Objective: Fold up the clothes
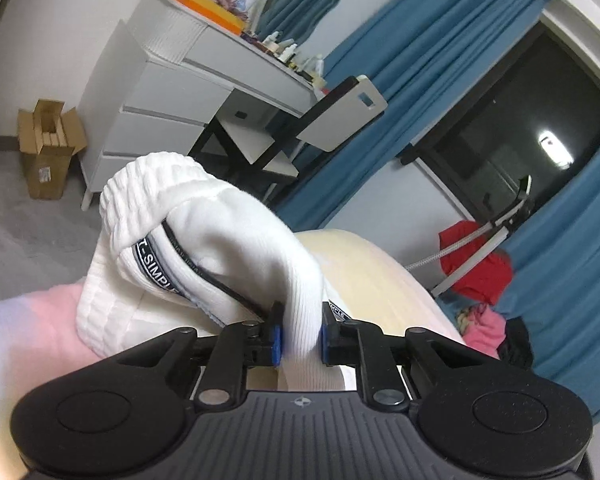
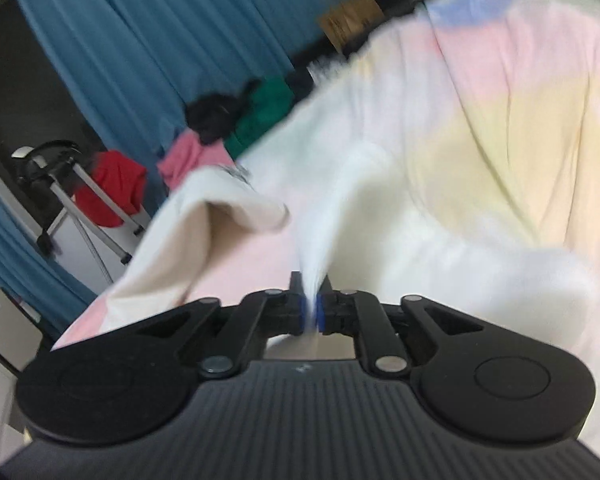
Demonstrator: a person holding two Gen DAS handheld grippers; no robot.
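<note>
A white ribbed garment (image 1: 204, 224) with a dark printed band is bunched and lifted above the bed. My left gripper (image 1: 300, 336) is shut on a thick fold of it. In the right wrist view the same white garment (image 2: 340, 200) stretches away from my right gripper (image 2: 310, 312), which is shut on a thin edge of it; this view is blurred. A cream garment (image 2: 204, 216) lies to the left on the bed.
The bed has a pastel pink and yellow cover (image 2: 520, 120). A pile of red, pink, green and black clothes (image 2: 220, 128) lies at its far side. A grey dresser (image 1: 172, 92), chair (image 1: 340, 112), cardboard box (image 1: 48, 144), blue curtains (image 1: 440, 40) and a tripod (image 2: 80, 192) stand around.
</note>
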